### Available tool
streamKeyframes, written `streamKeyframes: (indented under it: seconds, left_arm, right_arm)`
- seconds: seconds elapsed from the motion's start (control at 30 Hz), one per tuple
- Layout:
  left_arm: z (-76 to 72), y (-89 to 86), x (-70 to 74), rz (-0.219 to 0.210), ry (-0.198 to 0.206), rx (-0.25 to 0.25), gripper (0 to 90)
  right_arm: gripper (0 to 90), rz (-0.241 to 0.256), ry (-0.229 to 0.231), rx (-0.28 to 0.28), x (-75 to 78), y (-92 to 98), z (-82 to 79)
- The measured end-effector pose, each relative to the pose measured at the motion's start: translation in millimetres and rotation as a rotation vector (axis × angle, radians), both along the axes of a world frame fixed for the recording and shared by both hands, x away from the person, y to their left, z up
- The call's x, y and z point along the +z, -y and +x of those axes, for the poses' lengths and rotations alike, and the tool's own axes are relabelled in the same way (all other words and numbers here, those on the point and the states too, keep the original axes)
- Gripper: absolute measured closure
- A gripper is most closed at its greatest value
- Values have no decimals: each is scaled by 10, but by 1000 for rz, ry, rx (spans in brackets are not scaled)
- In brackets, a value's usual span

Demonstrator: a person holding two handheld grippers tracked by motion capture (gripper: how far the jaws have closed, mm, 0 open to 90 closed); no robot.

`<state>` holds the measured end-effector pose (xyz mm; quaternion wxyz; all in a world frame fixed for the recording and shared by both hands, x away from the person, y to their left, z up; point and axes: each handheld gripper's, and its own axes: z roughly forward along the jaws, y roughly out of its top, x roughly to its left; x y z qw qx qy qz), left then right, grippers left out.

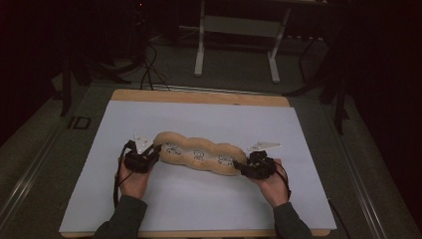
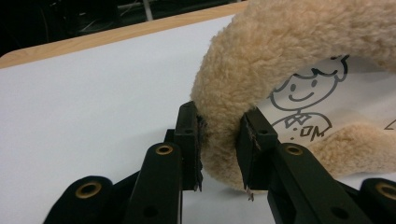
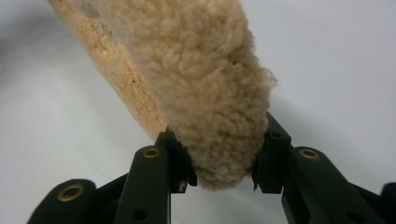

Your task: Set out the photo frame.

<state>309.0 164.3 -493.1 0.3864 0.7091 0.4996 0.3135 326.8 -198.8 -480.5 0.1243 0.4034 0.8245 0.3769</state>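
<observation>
both grippers, left gripper (image 1: 155, 153) and right gripper (image 1: 240, 167), clamped on the fleece strip (image 1: 199, 152) ends mid-table, lift evenly so it stays taut

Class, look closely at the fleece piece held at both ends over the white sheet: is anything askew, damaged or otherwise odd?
Nothing is damaged or spilled. The fleece lies slightly aslant on the sheet, its right end nearer the person. The left tool and right tool each pinch one end, squashing the pile there.

It looked like a dim lab: cables (image 1: 147, 69) on the floor, a white stand (image 1: 239, 40) behind the table (image 1: 199, 97).
</observation>
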Motion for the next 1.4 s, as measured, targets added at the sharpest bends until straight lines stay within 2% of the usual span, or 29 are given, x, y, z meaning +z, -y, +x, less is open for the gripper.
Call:
streamKeyframes:
  seconds: [0.2, 0.47, 0.67, 0.8, 1.1, 1.33, 1.4]
  left_arm:
    - [-33, 10, 4, -4, 4, 17, 726]
    - [-13, 38, -71, -10, -11, 43, 725]
    - [-6, 61, -123, -15, -9, 37, 724]
    - [-9, 87, -142, -14, -12, 30, 722]
    - [-54, 109, -125, -15, -23, 42, 720]
    - [-45, 90, -100, -49, -62, 46, 714]
    - [-26, 55, -103, -83, -71, 35, 705]
  right_arm:
    - [625, 11, 12, -6, 7, 4, 46]
    - [600, 25, 12, -27, -47, 0, 148]
    - [585, 5, 33, -29, -81, 7, 222]
    - [570, -3, 30, -37, -103, 28, 268]
    - [540, 54, -25, -46, -151, 72, 383]
    - [510, 121, -88, -61, -152, 111, 477]
    - [504, 122, -98, -67, -148, 108, 495]
